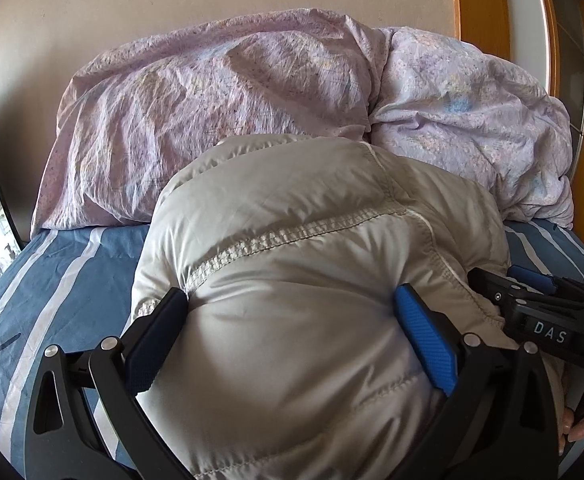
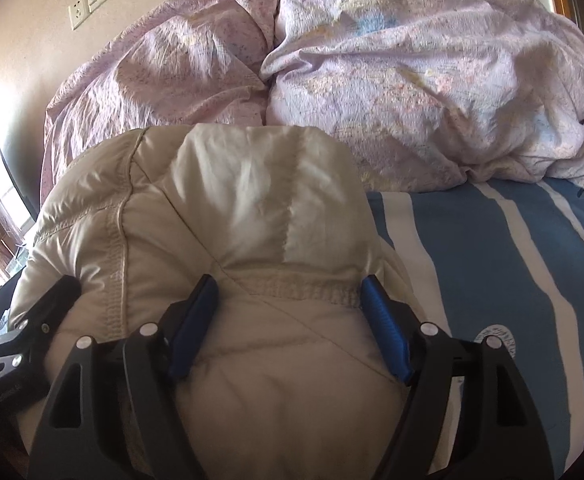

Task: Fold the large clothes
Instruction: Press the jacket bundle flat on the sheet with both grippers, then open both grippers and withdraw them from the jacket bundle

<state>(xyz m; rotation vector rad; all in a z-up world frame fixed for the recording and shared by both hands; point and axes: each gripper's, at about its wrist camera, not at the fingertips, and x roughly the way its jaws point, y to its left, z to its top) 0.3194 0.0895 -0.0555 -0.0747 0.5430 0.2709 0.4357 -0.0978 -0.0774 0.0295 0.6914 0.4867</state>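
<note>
Puffer jacket [image 1: 292, 280] bulges between both spread grippers, left [image 1: 292, 328] and right [image 2: 288, 328], each grasping it.

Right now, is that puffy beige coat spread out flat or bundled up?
Bundled up. The beige coat sits as a thick rounded mound on the striped bedsheet, its stitched seams curving over the top, no sleeve laid out.

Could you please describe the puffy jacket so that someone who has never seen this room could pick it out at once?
Start at the bed with the blue and white striped sheet, where a crumpled lilac floral duvet is heaped against the wall. In front of that heap lies the jacket, bulging between the jaws of both grippers. It is the only plain, pale beige, quilted thing there, with stitched seams and a slight sheen.
</note>
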